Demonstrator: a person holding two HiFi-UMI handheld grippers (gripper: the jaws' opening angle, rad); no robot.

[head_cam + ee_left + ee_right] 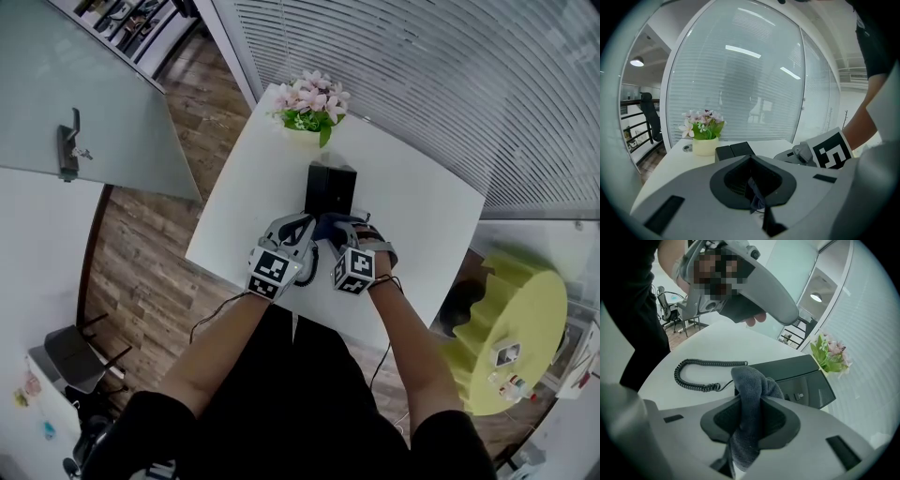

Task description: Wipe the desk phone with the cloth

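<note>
- The desk phone (330, 187) sits about mid-surface, back end pointing at the far corner where the potted flowers (309, 108) are. Its coiled cord (693, 373) is lying loose toward the near edge.
- The right hand-held gripper (352, 232) is clamped on the cloth (752, 385). A fat grey fold sticks up between the jaws, right in front of the phone's near end, so that padded bit looks like what's meant to rub the casing.
- The left hand-held gripper (302, 230) is closed too, with just a thin scrap of the same cloth caught in it. My guess is it's holding the loose end so it doesn't flop around, or stretching it out.
- Both are close together over the near edge of the surface (422, 216), cloth bunched between them and just shy of the phone.
- Can't see the cloth actually touching the phone, so I'd call the wipe barely under way.
- One risk is snagging that cord while dragging the cloth.
</note>
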